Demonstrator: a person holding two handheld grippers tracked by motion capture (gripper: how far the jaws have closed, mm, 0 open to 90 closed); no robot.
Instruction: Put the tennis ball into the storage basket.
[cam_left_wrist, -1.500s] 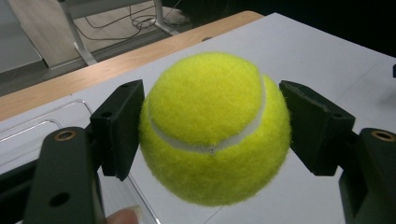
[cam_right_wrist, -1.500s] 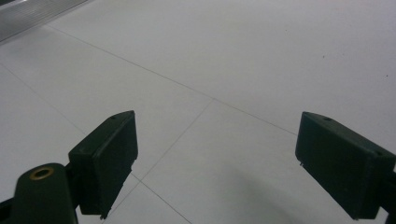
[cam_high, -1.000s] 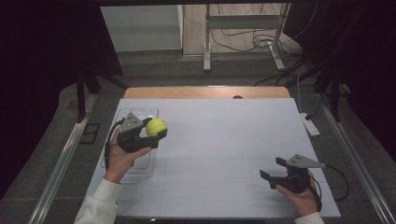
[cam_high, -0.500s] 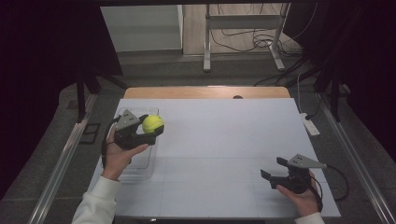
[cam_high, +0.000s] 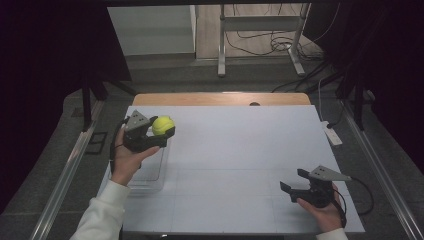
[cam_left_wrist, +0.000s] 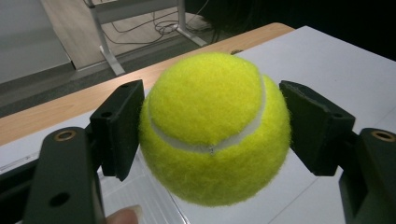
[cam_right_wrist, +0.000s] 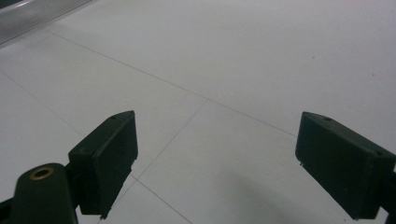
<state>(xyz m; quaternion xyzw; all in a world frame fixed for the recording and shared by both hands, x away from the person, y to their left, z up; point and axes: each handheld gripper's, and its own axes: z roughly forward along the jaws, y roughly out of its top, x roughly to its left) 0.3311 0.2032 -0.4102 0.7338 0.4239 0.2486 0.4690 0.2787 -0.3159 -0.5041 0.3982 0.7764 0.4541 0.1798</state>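
A yellow tennis ball (cam_high: 163, 125) (cam_left_wrist: 214, 126) is pinched between the two black jaws of my left gripper (cam_high: 161, 134) (cam_left_wrist: 212, 128), held up above the left side of the white table (cam_high: 240, 150). Both pads press on the ball's sides. Under that hand lies a clear plastic tray (cam_high: 150, 172) on the table. At the table's near right my right gripper (cam_high: 294, 183) (cam_right_wrist: 217, 163) rests low with its jaws wide apart and nothing between them.
A wooden strip (cam_high: 220, 99) borders the table's far edge. A small white device (cam_high: 333, 135) with a cable lies at the right edge. Metal rails (cam_high: 65, 175) run along both sides, and a stand's legs (cam_high: 222, 55) sit on the floor beyond.
My left hand has carried the ball a little up and away, toward the far left. The right gripper has stayed where it was.
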